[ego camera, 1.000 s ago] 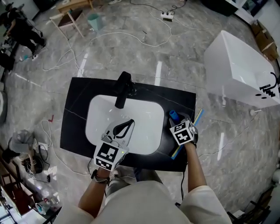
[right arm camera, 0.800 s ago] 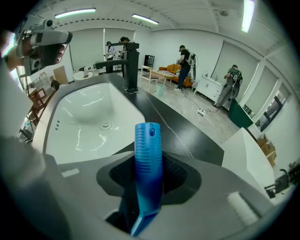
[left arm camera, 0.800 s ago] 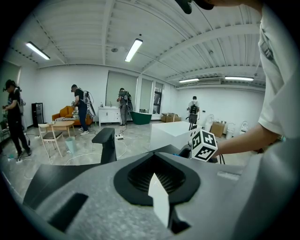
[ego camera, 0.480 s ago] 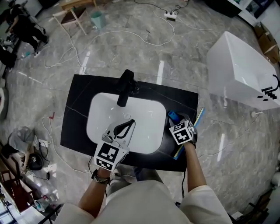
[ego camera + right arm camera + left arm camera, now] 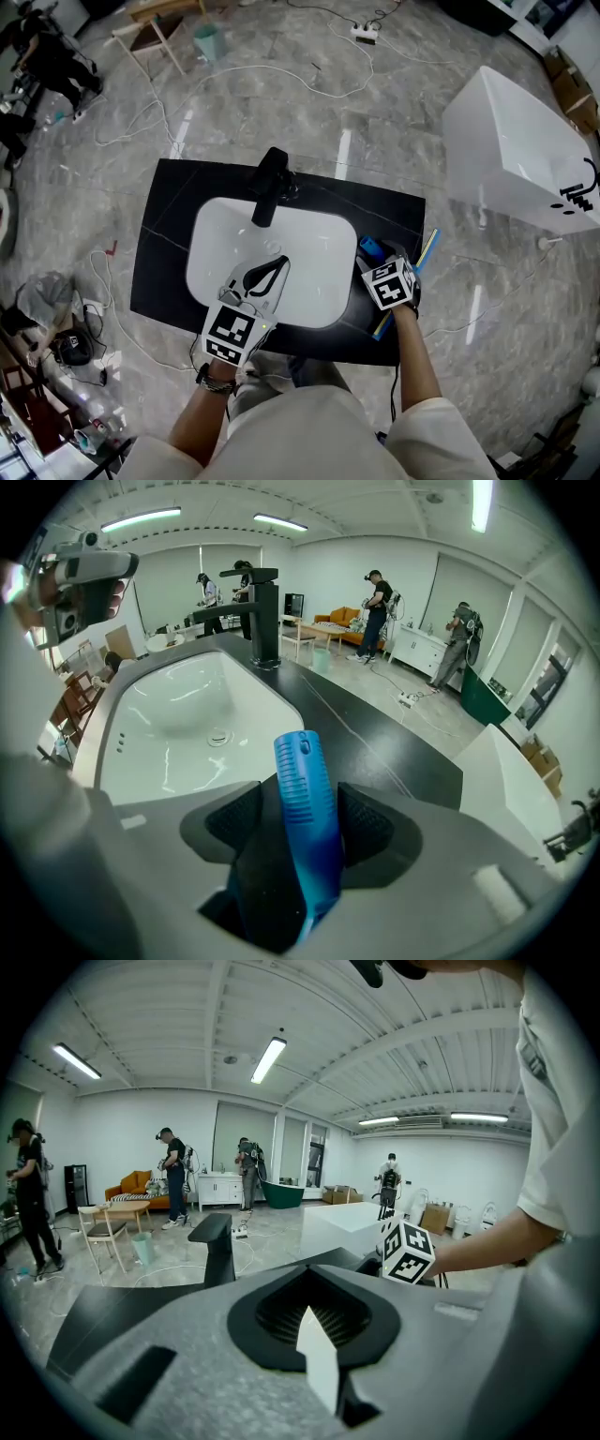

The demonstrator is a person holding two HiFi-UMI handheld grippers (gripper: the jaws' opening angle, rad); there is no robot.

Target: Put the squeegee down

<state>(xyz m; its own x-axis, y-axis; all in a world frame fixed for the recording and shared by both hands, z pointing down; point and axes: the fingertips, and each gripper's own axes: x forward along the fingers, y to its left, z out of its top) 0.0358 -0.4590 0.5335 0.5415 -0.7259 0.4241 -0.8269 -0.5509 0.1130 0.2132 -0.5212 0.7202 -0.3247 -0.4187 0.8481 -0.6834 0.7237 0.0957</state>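
Note:
The squeegee lies on the black countertop [image 5: 164, 244] to the right of the basin. Its blue ribbed handle [image 5: 368, 247] [image 5: 305, 808] points toward the faucet, and its yellow-edged blade [image 5: 424, 255] reaches past the counter's right edge. My right gripper [image 5: 371, 257] [image 5: 302, 810] points steeply down over the handle. Its jaws are opening: the handle stands between the pads, with a gap showing on the left side. My left gripper [image 5: 274, 266] [image 5: 314, 1283] hovers over the front of the basin with its tips together and nothing held.
A white basin [image 5: 309, 234] is set into the counter, with a black faucet [image 5: 267, 187] at its back. A white bathtub [image 5: 525, 150] stands to the right. Cables run across the marble floor. People stand far back in the room.

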